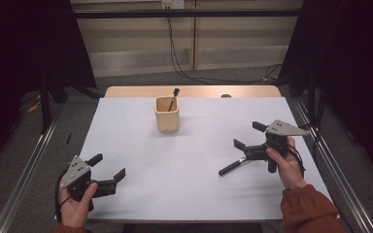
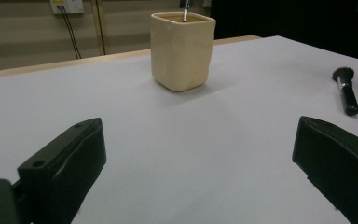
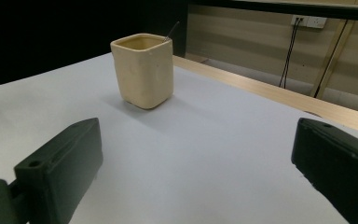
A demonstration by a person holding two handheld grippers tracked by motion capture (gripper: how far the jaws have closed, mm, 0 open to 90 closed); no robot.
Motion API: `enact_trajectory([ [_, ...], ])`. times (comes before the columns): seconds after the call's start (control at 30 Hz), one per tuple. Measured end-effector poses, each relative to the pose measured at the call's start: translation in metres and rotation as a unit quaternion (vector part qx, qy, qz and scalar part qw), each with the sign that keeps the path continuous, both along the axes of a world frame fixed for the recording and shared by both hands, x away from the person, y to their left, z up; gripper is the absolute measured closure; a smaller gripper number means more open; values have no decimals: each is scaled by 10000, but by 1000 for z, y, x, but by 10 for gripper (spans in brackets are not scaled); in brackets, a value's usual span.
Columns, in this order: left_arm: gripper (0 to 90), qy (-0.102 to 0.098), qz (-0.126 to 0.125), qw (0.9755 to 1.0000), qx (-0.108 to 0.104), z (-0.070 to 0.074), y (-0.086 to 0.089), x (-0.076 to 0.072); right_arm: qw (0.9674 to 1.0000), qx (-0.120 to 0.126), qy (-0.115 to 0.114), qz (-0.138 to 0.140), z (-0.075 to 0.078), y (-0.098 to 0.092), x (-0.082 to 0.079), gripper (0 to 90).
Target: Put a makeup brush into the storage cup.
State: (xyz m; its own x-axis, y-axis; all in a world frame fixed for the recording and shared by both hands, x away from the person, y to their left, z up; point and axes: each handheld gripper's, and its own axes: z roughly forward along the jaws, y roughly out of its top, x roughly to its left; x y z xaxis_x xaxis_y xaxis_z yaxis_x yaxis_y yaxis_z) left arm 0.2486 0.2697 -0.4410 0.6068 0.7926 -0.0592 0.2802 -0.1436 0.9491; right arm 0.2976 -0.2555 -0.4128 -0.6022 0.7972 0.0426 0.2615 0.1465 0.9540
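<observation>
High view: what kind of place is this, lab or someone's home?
Most likely a lab or recording bay, not a home. A white table stands between black curtains, metal floor rails run along both sides, and cables hang from a wall socket. On it: a cream cup and a makeup brush.

Count at this moment, by kind:

- Grippers: 2. Left gripper (image 1: pixel 110 168), jaws wide apart; right gripper (image 1: pixel 248 135), jaws wide apart.
- Hands: 2, one on each gripper. Left hand (image 1: pixel 76 204); right hand (image 1: pixel 287 166).
- Cups: 1. Cream cup (image 1: pixel 167 114), squarish, upright on the table.
- Brushes: 2. One brush (image 1: pixel 173 98) standing in the cup, handle end up; a second brush (image 1: pixel 231 167) lying flat on the table by the right gripper.
- Tables: 1. White-topped table (image 1: pixel 184 170).
</observation>
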Motion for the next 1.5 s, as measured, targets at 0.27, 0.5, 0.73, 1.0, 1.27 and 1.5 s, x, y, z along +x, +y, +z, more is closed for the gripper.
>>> enact_trajectory([
  [0.27,26,13,-20,10000,29,0,1,0,9999,-16,106,88,2,1,8,25],
  [0.5,26,26,-35,10000,28,-1,1,0,9985,-191,446,259,10,-3,11,25],
  [0.73,26,-29,-25,10000,-2,0,1,0,9946,-543,790,391,13,-5,15,30],
  [1.0,26,-3,-32,10000,11,0,1,0,9836,-1078,1190,819,14,-8,17,52],
  [1.27,26,1,-64,10000,51,0,1,1,9639,-1493,1729,1367,13,-8,21,26],
  [1.5,26,-7,-79,9999,62,0,1,1,9434,-2097,1905,1722,11,-5,26,30],
])
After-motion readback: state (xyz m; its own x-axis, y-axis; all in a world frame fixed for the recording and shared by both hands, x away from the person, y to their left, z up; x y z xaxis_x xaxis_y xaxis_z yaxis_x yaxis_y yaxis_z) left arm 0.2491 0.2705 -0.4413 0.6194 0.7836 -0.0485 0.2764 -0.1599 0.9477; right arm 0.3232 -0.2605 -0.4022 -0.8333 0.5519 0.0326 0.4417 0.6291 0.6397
